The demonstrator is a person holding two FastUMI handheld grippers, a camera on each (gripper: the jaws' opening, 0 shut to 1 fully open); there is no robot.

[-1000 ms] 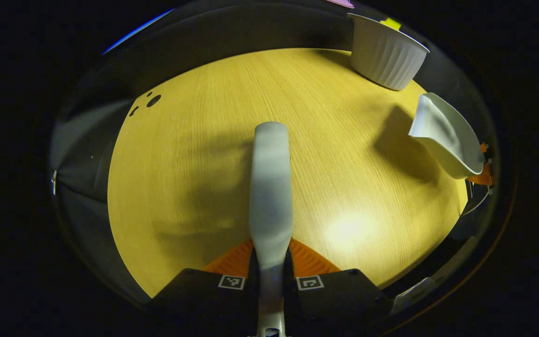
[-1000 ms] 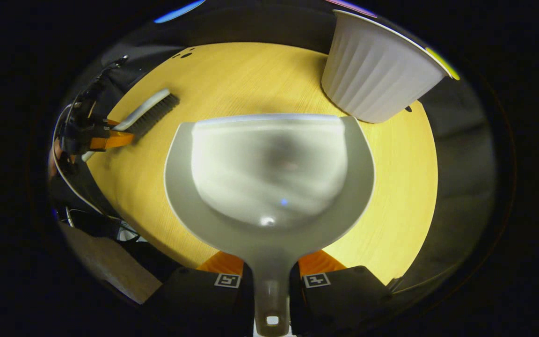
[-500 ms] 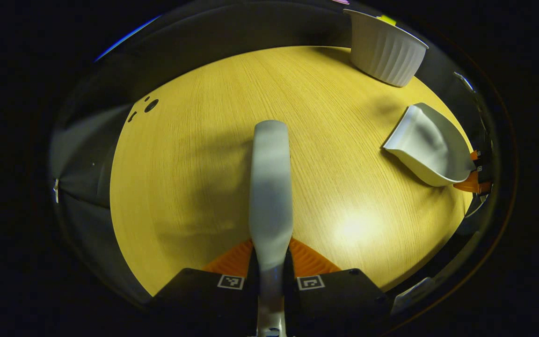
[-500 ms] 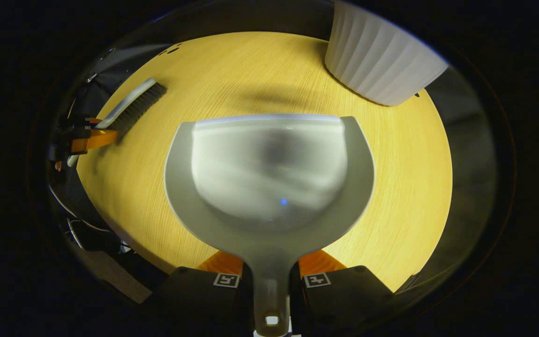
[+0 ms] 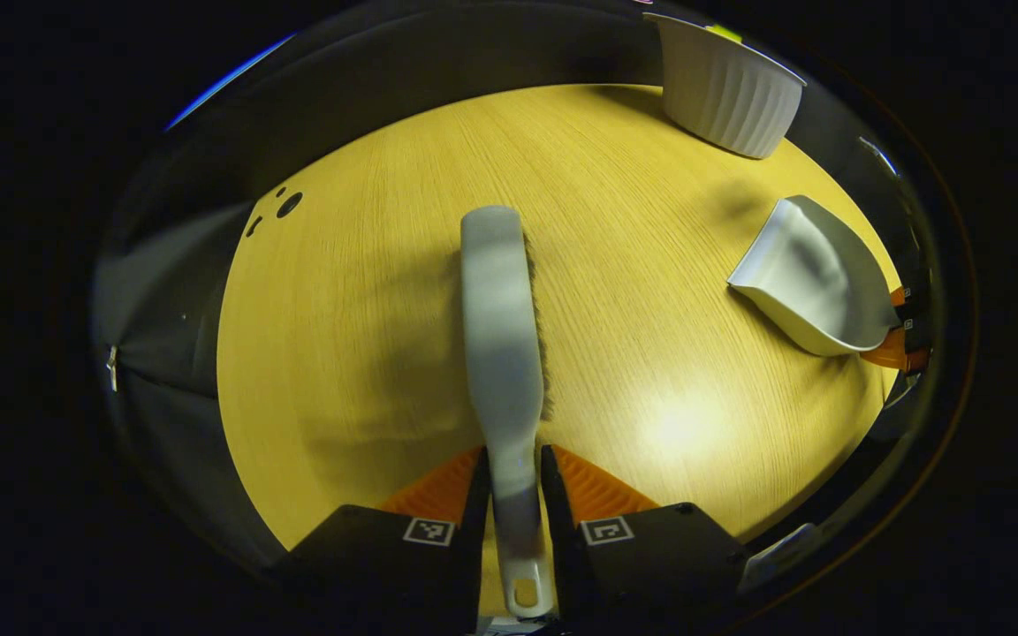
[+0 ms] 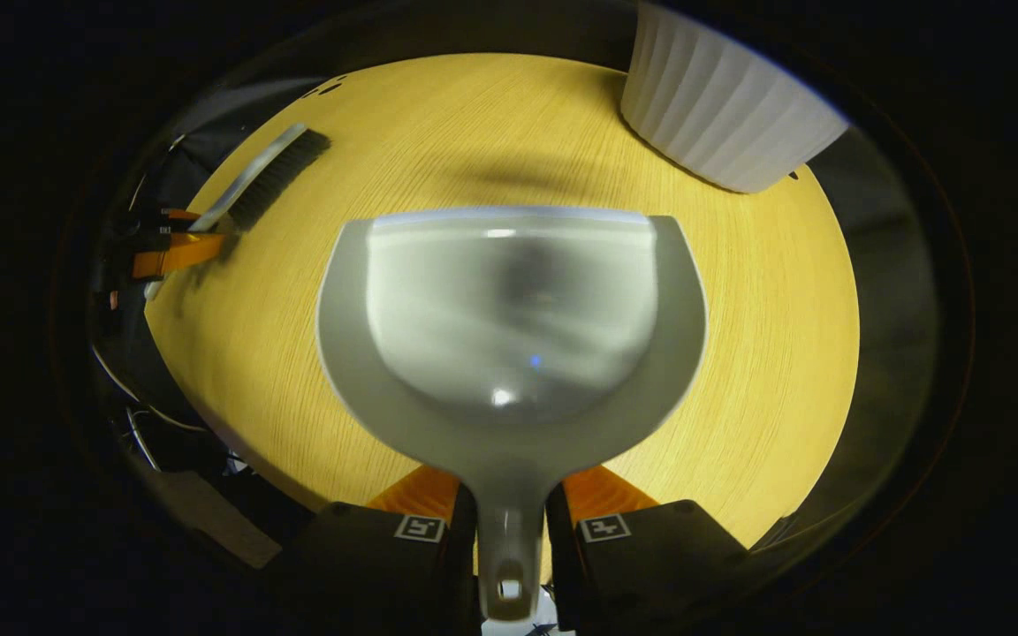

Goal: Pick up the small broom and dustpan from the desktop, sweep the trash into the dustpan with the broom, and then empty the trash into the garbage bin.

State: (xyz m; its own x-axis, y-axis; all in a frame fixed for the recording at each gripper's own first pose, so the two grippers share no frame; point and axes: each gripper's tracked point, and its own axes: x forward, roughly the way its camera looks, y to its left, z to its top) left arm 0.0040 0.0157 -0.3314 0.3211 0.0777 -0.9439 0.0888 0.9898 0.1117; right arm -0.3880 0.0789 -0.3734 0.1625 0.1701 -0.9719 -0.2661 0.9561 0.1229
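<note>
Left gripper (image 5: 512, 481) loosened off the broom (image 5: 498, 318) handle, broom lying on the table (image 5: 368, 265), right gripper (image 6: 509, 521) likewise slack round the dustpan (image 6: 509, 309), bin (image 6: 721, 115) far right

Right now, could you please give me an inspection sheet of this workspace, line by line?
Surface: wooden desktop, no trash seen on the visible part.
Job's things: broom lies bristles down; dustpan looks empty; white ribbed garbage bin at the far edge.
Clutter: nothing seen.
Grippers: left hand-held gripper has its jaws apart beside the broom handle; right hand-held gripper has its jaws slightly apart around the dustpan handle.
Cables: thin cables off the desktop's left edge.
Surroundings: dark booth wall.
</note>
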